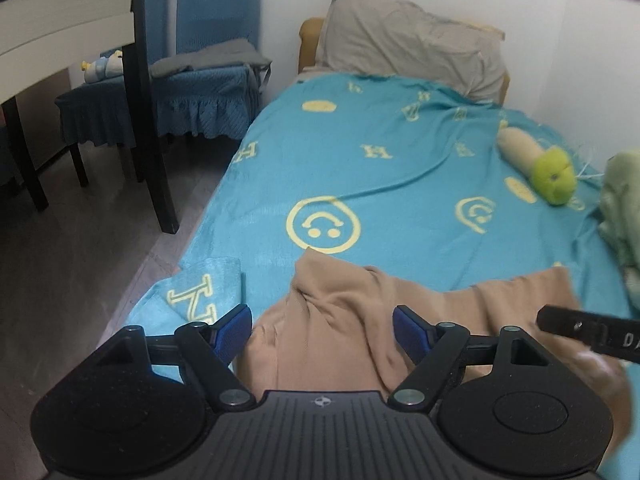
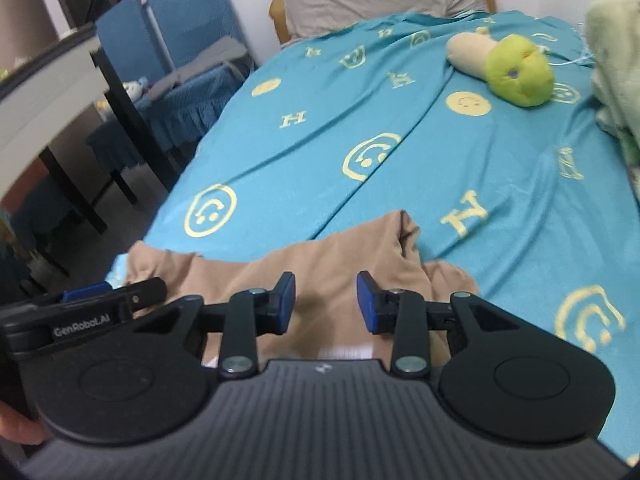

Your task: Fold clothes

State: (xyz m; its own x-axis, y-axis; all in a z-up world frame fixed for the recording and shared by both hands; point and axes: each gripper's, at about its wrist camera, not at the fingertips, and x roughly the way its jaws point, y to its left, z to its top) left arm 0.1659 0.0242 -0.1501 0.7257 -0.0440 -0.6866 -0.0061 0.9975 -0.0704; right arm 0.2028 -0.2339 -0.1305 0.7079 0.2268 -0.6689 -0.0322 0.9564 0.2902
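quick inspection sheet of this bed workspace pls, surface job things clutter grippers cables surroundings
surface: bed under a turquoise smiley-print cover, creased.
job's things: tan garment rumpled at the near edge.
clutter: green-headed plush toy and pale green fabric pile far right; grey pillow at the head.
grippers: left gripper open over the tan garment; right gripper open over it, fingers not pressing cloth.
cables: nothing seen.
surroundings: blue-covered chairs and a table to the left.

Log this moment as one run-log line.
task: fold clothes | left gripper: jaws open over tan garment | right gripper: jaws open, nothing gripped | garment crumpled at near edge of bed cover
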